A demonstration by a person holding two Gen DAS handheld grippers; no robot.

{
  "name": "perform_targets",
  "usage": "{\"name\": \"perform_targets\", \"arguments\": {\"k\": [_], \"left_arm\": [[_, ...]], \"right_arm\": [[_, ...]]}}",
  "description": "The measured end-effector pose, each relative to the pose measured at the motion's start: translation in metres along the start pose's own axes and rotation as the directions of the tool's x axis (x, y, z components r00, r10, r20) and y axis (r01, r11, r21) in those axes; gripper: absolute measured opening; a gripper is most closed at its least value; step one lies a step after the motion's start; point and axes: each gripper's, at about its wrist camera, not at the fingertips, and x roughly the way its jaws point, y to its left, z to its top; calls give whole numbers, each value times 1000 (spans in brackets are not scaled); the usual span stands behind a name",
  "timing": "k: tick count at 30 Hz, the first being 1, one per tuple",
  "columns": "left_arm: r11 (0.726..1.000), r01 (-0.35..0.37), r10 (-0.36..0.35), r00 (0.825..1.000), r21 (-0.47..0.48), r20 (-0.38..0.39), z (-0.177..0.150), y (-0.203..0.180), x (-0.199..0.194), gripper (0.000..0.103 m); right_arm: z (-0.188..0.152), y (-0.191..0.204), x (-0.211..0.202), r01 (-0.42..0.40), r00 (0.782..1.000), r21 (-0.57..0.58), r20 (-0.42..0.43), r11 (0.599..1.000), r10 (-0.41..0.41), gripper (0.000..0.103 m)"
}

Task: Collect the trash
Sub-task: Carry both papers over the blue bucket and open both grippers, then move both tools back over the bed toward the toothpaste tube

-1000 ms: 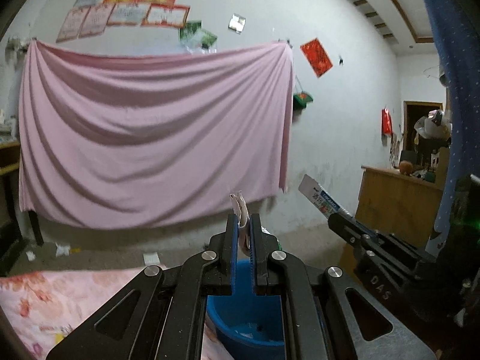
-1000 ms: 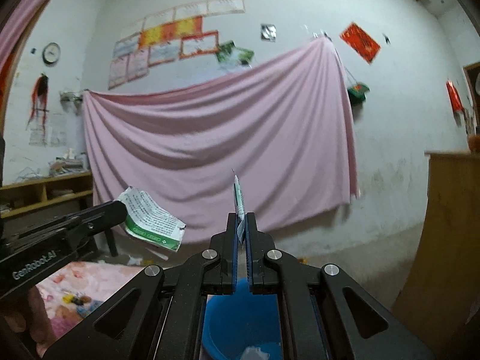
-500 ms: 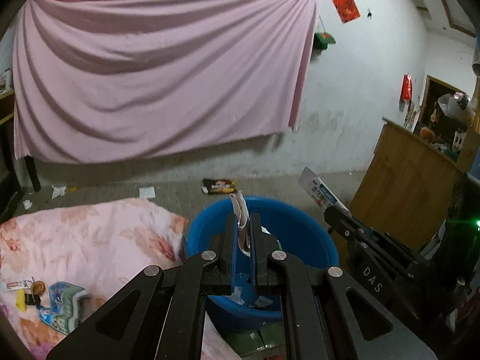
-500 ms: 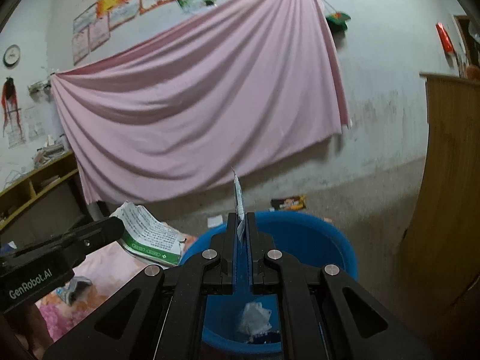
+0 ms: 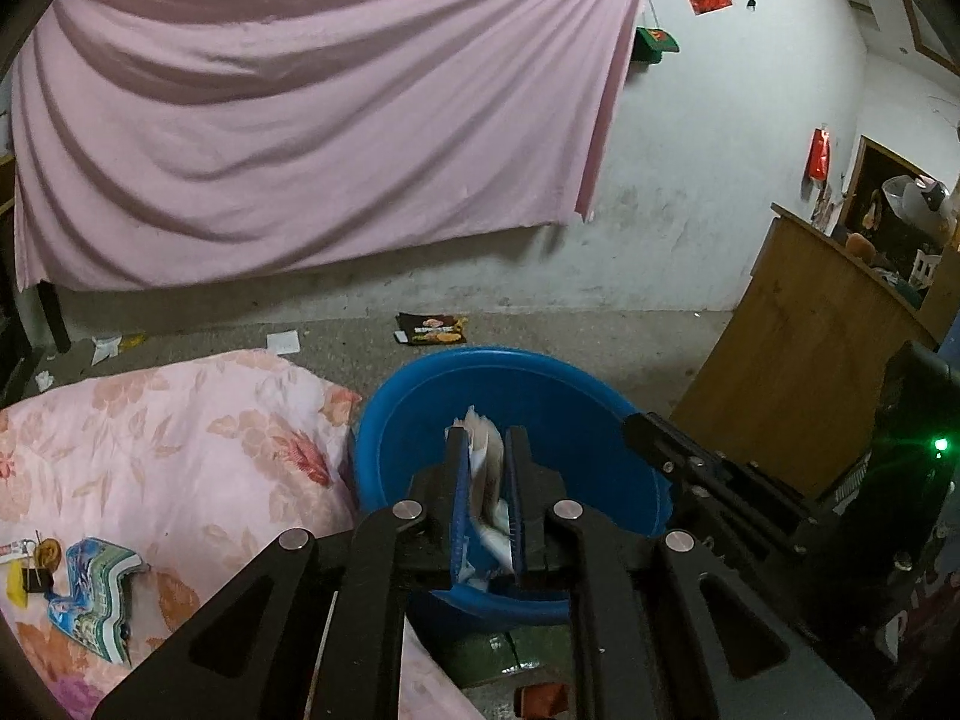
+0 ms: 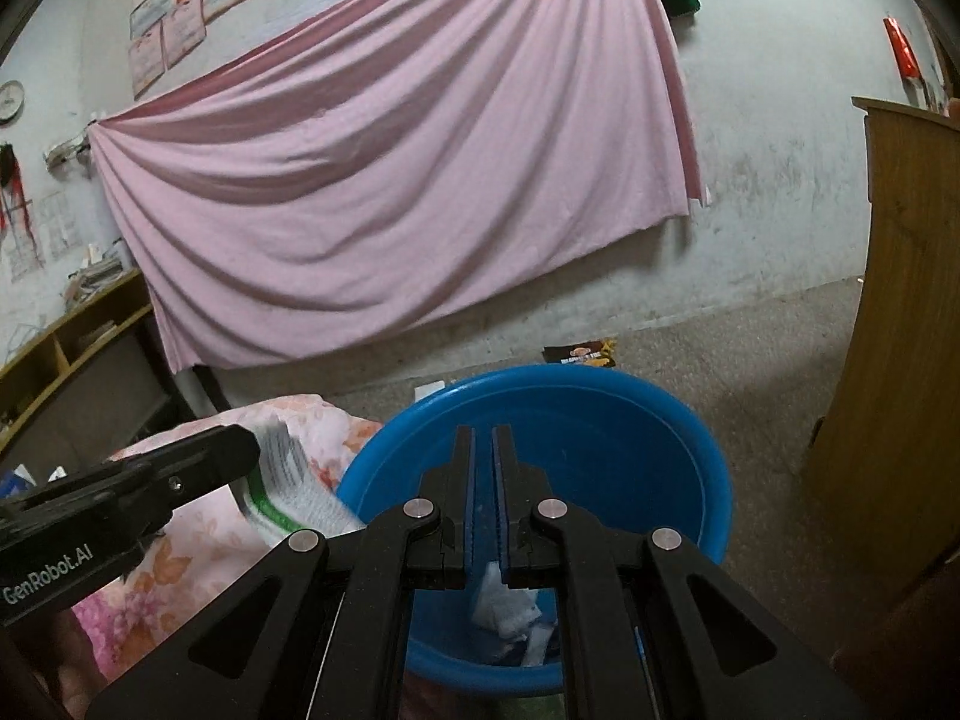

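A blue plastic basin (image 5: 576,396) (image 6: 600,420) stands on the floor next to the bed. My left gripper (image 5: 485,441) is over the basin, its jaws parted a little with a white-and-green paper wrapper (image 5: 486,468) still between them; the wrapper also shows in the right wrist view (image 6: 282,480). My right gripper (image 6: 483,438) is over the basin, slightly open and empty. White crumpled trash (image 6: 504,606) lies in the basin's bottom.
A pink floral quilt (image 5: 150,438) covers the bed at left, with a colourful packet (image 5: 96,594) and small bits on it. A dark snack wrapper (image 5: 431,329) and paper scraps (image 5: 283,341) lie on the floor. A wooden cabinet (image 5: 810,372) stands right.
Both grippers tilted down over the basin. My right gripper opened and its thin wrapper is gone from the jaws. My left gripper's jaws parted and its wrapper sits lower.
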Motion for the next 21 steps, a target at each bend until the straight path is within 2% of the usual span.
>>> {"name": "perform_targets", "arguments": {"k": [1, 3, 6, 7, 8, 10, 12, 13, 14, 15, 17, 20, 21], "left_arm": [[1000, 0, 0, 1000, -8, -2, 0, 2, 0, 11], [1000, -3, 3, 1000, -21, -4, 0, 6, -1, 25], [999, 2, -1, 1000, -48, 8, 0, 13, -6, 30], [999, -2, 3, 1000, -53, 12, 1, 15, -8, 30], [998, -6, 7, 1000, -56, 18, 2, 16, -12, 30], [998, -17, 20, 999, -63, 36, 5, 21, -21, 30], [997, -16, 20, 998, -75, 64, 7, 29, -35, 39], [996, -8, 16, 996, -85, 88, 6, 34, -43, 42], [995, -5, 17, 993, -95, 119, 7, 39, -54, 50], [995, -10, 25, 988, -104, 150, 7, 43, -65, 59], [993, -23, 47, 977, -118, 209, 7, 54, -86, 71], [989, -78, 112, 954, -129, 278, 7, 69, -117, 79], [986, -102, 137, 946, -131, 293, 7, 74, -124, 84]], "right_arm": [[0, 0, -1, 0, 1000, 1, 0, 1000, 0, 5], [1, 0, 1, 0, 1000, 0, -2, 1000, 0, 7], [4, 1, 0, 1, 1000, -4, 6, 1000, -1, 14], [4, 1, 0, 0, 1000, -6, 11, 1000, 0, 22], [5, 3, -2, -5, 1000, -6, 23, 1000, 5, 26], [7, 6, -6, -17, 998, -9, 52, 1000, 17, 29], [10, 11, -12, -24, 995, -11, 93, 1000, 25, 37], [11, 13, -15, -32, 993, -8, 116, 999, 33, 45], [13, 16, -19, -47, 989, -1, 143, 999, 47, 52], [15, 20, -22, -63, 984, 1, 165, 998, 62, 53], [19, 29, -27, -85, 976, -10, 199, 996, 85, 60], [24, 46, -36, -117, 958, -40, 261, 992, 123, 78], [25, 52, -38, -126, 952, -47, 276, 991, 134, 80]]}}
